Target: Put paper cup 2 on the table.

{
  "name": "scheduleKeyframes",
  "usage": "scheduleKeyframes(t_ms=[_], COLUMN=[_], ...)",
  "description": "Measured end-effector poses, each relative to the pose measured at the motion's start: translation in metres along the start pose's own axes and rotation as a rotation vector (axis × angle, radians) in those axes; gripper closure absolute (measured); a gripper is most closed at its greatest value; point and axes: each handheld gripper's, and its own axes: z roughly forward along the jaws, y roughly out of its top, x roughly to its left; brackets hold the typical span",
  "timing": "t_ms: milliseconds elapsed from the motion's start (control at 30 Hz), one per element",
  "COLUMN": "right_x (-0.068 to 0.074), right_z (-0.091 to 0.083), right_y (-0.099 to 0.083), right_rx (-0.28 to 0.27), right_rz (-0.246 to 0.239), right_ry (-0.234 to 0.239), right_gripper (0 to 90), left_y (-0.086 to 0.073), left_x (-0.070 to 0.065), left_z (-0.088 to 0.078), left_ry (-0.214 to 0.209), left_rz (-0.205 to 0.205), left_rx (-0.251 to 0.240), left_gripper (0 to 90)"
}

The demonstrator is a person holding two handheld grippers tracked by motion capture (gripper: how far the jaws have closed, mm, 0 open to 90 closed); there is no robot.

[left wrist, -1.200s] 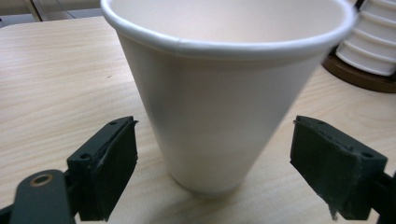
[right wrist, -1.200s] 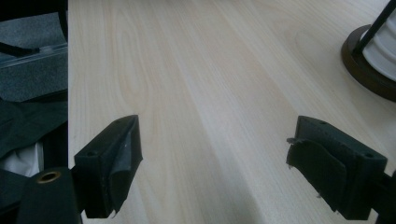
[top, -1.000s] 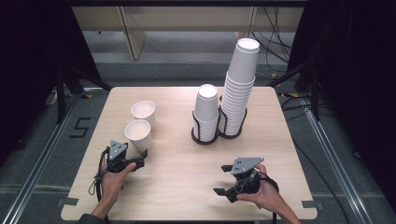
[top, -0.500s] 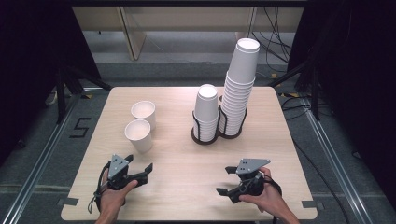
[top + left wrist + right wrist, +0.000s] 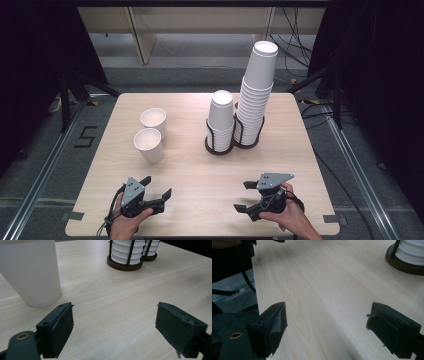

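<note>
Near the table's (image 5: pixel 300 150) front edge, both your left gripper (image 5: pixel 156 190) and right gripper (image 5: pixel 243 196) hang wide and empty. Two cups (image 5: pixel 148 145) stand at left; next, likely, fetch another from the stacks (image 5: pixel 220 119).

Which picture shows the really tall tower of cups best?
The high view: the whole tall cup stack shows, from holder to top. The left gripper view catches just its bottom behind the shorter stack.

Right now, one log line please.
left gripper: open, empty | right gripper: open, empty | near paper cup: upright, free
</note>
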Motion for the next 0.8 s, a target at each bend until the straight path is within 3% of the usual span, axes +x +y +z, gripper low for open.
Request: scheduleKeyframes(t_ms=[200, 267, 567, 800], right_x=[0.004, 0.004, 0.009, 0.013], right_z=[-0.004, -0.005, -0.008, -0.009], right_y=[-0.004, -0.005, -0.013, -0.017], right_rx=[-0.006, -0.013, 0.001, 0.011], right_rz=[0.021, 0.004, 0.013, 0.002], right_ry=[0.014, 0.006, 0.029, 0.026], right_gripper=[15.9, 15.9, 16.0, 16.1], left_y=[-0.005, -0.007, -0.012, -0.014], left_x=[-0.01, -0.013, -0.025, -0.032], left_z=[-0.005, -0.005, -0.011, -0.017], left_ry=[-0.031, -0.061, -0.108, -0.127], left_rz=[0.003, -0.002, 0.003, 0.036], left_rx=[0.014, 0.007, 0.024, 0.039], left_gripper=[14.4, 14.4, 14.4, 14.4])
